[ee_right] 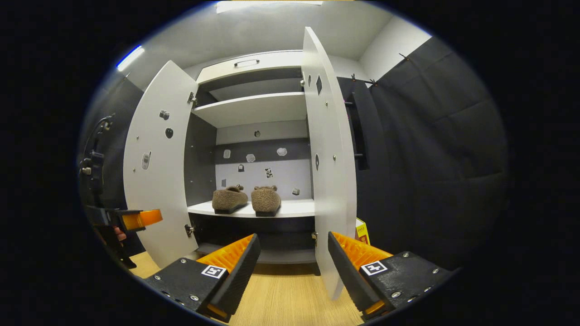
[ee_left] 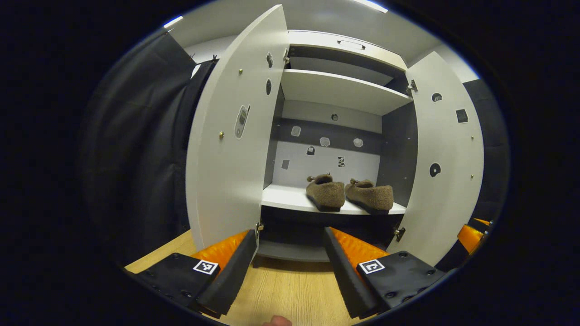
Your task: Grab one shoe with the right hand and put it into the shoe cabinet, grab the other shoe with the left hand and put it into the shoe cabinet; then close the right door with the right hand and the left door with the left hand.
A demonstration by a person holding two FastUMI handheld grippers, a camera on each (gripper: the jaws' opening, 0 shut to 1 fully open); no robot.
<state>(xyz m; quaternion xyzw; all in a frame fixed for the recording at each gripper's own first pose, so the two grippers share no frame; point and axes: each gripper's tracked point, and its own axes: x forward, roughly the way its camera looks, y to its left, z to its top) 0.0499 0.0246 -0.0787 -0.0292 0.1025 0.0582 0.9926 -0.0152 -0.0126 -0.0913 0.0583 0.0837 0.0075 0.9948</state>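
Shoe cabinet [ee_left: 344, 90]: pale body with darker inner side walls, upright on a wood-grain floor [ee_left: 281, 290]; both doors stand wide open. Left door [ee_left: 226, 149] and right door [ee_left: 446, 158] carry small stickers and round marks on their inner faces.

Shoes: two brown, fuzzy slipper-style shoes with dark soles, side by side and close together on the lower shelf [ee_left: 290, 199], toward its middle. The left shoe [ee_left: 325, 192] and the right shoe [ee_left: 370, 195] each show a small bow at the top; heels face outward.

Back panel [ee_left: 326, 158]: a dark band above a pale one, dotted with small stickers.

Left hand-held gripper [ee_left: 290, 267]: fingers spread apart, empty, held low in front of the cabinet.

Right hand-held gripper [ee_right: 292, 267]: fingers spread apart, empty, beside the right door's edge.
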